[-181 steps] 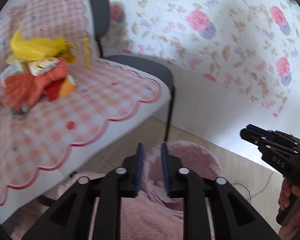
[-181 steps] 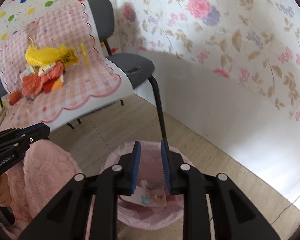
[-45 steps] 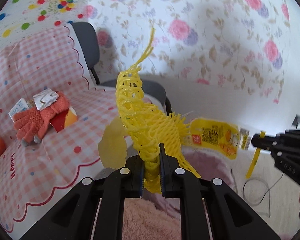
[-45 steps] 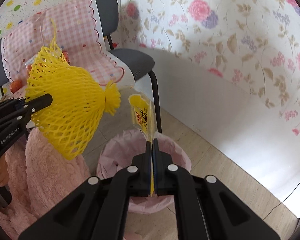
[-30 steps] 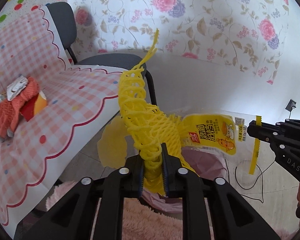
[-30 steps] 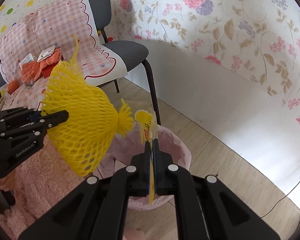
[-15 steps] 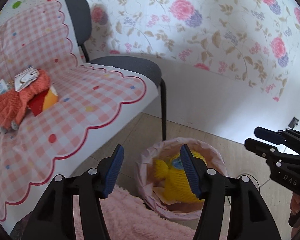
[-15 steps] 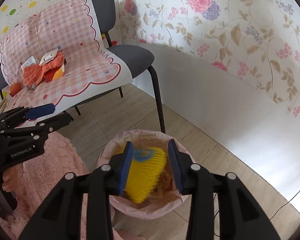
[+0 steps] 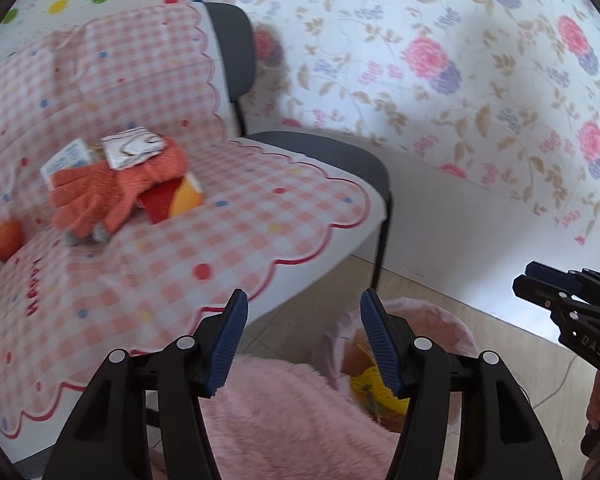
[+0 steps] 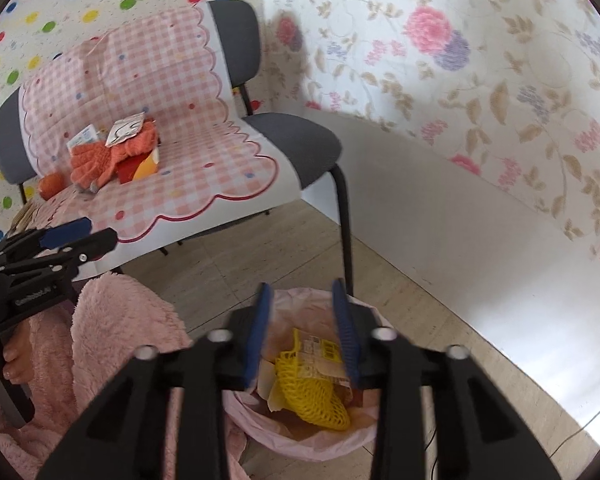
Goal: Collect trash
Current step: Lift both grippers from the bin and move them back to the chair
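Note:
A bin lined with a pink bag (image 10: 300, 446) stands on the floor by the chair; it also shows in the left wrist view (image 9: 432, 320). Inside lie the yellow foam net (image 10: 312, 392) and a yellow snack wrapper (image 10: 320, 346). My right gripper (image 10: 302, 332) is open and empty just above the bin. My left gripper (image 9: 302, 340) is open and empty, left of the bin, facing the chair. On the chair's checked cloth (image 9: 236, 216) lie orange gloves (image 9: 112, 192), white wrappers (image 9: 132, 146) and a red-orange packet (image 9: 172, 202).
Grey chairs (image 10: 300, 144) stand against the flowered wall. An orange fruit (image 9: 6, 240) lies at the cloth's left end. Pink fluffy fabric (image 9: 292, 420) fills the near foreground. A white cable (image 10: 592, 420) runs on the tiled floor at the right.
Both grippers opened and dropped the yellow net and the wrapper into the bin. The left gripper has since swung left toward the chair; the right stays over the bin.

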`<state>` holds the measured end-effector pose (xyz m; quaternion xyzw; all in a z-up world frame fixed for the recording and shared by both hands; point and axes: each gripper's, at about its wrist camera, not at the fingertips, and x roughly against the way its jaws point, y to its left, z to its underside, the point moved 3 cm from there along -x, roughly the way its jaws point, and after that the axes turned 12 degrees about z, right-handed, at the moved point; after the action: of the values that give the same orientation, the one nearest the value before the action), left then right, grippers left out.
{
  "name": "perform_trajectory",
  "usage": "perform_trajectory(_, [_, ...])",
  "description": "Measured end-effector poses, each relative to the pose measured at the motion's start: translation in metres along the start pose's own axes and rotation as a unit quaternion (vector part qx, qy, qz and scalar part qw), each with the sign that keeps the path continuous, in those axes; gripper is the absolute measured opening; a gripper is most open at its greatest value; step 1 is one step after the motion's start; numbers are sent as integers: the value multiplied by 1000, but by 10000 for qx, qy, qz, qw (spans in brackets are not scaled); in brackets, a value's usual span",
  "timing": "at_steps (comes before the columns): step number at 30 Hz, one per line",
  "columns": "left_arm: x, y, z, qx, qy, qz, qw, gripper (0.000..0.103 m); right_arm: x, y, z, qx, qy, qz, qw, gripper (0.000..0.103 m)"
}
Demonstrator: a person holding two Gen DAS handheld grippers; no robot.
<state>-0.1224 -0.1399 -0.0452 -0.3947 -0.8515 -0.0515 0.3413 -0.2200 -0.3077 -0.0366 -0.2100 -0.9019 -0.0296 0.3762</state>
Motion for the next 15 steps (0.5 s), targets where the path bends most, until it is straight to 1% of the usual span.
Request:
perform_trajectory(4, [11,20,0,189,-59,-212,9996,60,-9,22,-15,98,14,-401,9991,20])
perform_trajectory(8, [24,47,-1,455,-111,-491,9977,60,-11,47,-39,224,-244,-739,9967,20])
perform_trajectory(11, [37,68,-4,642,-175,-792,9946,66,-12,61,-56,312,-385,-906,9947,20])
perform_trajectory(15, [63,97,-9,880,-369,-1202,9882,68,-12,79,-77,449,-540,-1077,9917,20])
